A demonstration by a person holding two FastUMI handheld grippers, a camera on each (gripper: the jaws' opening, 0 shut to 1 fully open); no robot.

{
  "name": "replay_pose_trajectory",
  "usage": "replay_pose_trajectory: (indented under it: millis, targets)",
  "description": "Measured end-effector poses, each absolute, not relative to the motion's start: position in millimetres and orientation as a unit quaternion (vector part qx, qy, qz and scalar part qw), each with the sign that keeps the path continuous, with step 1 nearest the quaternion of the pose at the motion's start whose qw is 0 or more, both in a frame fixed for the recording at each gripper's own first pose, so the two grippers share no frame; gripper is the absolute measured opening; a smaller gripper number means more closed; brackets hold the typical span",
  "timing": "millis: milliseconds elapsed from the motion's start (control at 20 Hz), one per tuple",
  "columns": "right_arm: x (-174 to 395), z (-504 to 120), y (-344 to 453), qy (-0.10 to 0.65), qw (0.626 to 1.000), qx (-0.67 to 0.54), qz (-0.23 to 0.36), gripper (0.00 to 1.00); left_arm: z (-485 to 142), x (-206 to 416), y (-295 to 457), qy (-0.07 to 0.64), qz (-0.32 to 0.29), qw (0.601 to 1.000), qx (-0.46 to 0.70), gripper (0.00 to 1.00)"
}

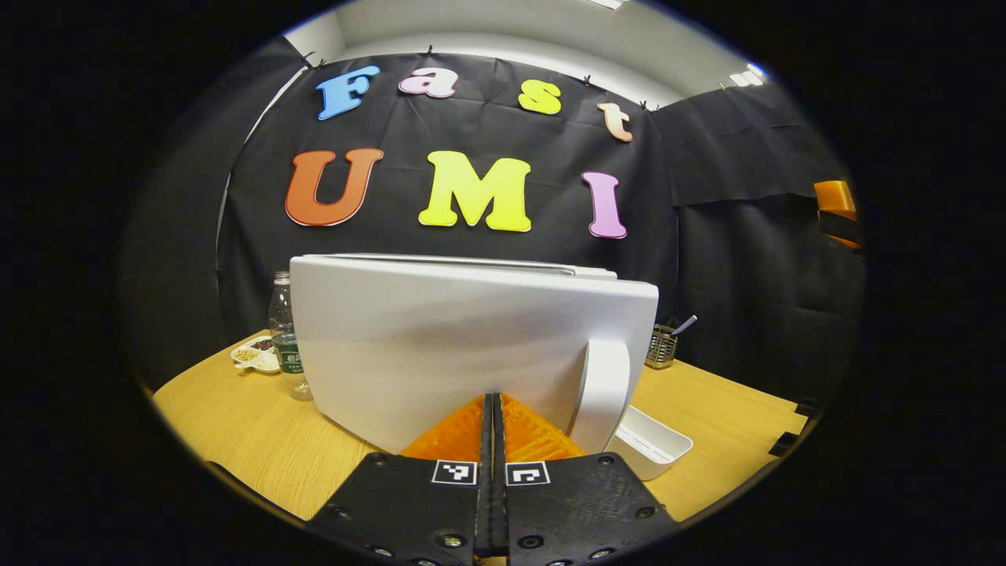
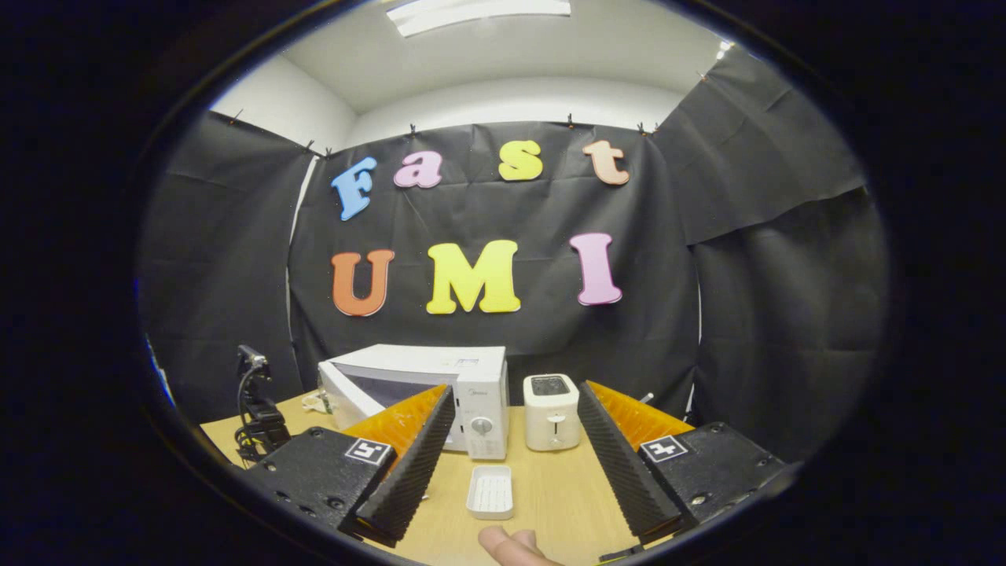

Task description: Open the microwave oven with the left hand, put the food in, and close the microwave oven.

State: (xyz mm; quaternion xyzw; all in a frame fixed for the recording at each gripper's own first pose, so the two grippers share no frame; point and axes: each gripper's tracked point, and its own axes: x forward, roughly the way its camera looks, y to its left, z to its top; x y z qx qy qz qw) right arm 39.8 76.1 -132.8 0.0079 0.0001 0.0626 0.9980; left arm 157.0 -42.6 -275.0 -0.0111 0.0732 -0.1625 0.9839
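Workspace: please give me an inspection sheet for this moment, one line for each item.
Surface: wooden table, bare at the front.
Job's things: microwave with its door swung partly open; white tray empty; food not identified.
Clutter: toaster, water bottle, small snack dishes, utensil holder.
Grippers: left tool shut, in front of the door; right tool open, holding nothing.
Cables: black cables at the table's left edge.
Surroundings: black cloth walls, ceiling light.

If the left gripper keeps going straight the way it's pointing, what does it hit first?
Most likely the microwave door: the left gripper, fingers shut, points straight at the door's white face, just left of its handle.
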Motion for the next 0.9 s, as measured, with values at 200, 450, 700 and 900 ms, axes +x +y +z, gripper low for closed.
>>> replay_pose_trajectory:
  millis: [200, 450, 700, 900]
  targets:
    - [47.8, -125.9, 63.9, -0.009, 0.997, 0.022, 0.07, 1.0, -274.4, 179.4, -69.7, 0.074, -0.163, 0.984, -0.008, 0.0]
    - [60.1, -125.5, 38.5, 0.0, 0.997, 0.017, 0.069, 1.0, -278.1, 214.3, -96.5, 0.086, -0.146, 0.985, -0.022, 0.0]
    - [70.7, -124.2, 22.7, 0.004, 0.997, 0.024, 0.075, 1.0, -285.6, 254.7, -103.4, 0.094, -0.122, 0.987, -0.042, 0.0]
    - [66.5, -122.3, 12.5, 0.004, 0.997, 0.023, 0.07, 1.0, -286.3, 279.8, -106.9, 0.094, -0.104, 0.989, -0.046, 0.0]
